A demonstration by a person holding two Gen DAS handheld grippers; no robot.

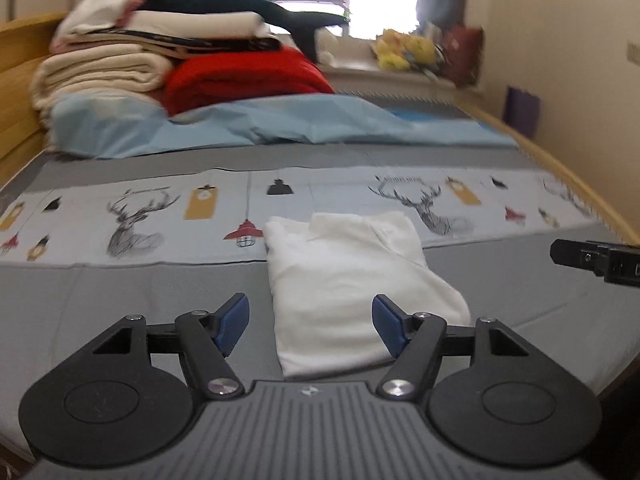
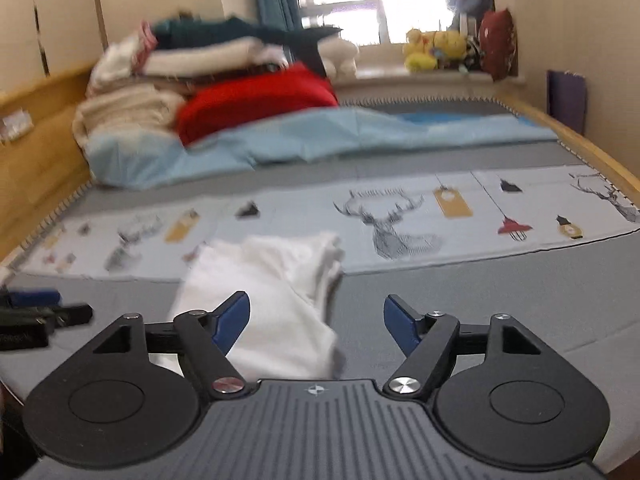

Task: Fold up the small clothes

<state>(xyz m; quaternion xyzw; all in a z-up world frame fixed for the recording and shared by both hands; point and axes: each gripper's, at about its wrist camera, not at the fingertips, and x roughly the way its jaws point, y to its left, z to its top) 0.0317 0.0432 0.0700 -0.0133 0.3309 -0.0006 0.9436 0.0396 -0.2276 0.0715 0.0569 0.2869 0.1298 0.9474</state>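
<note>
Both tools wide open | left tool (image 1: 311, 326), right tool (image 2: 317, 326) empty | white garment (image 1: 352, 292) untouched

Soft matt white cloth garment (image 1: 352, 288) on smooth grey bedsheet (image 1: 140, 296); matt black plastic left gripper (image 1: 310, 322), wooden bedframe (image 1: 16, 92).

Garment (image 1: 352, 280) lies on bed (image 1: 120, 304), stacked blankets (image 1: 132, 52) behind.

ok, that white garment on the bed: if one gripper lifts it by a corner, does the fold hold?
Probably not. The white garment looks like soft, thin cloth lying limp in loose layers, so it would likely droop and unfold. It also looks light, and may slide on the bed cover if pushed.
</note>
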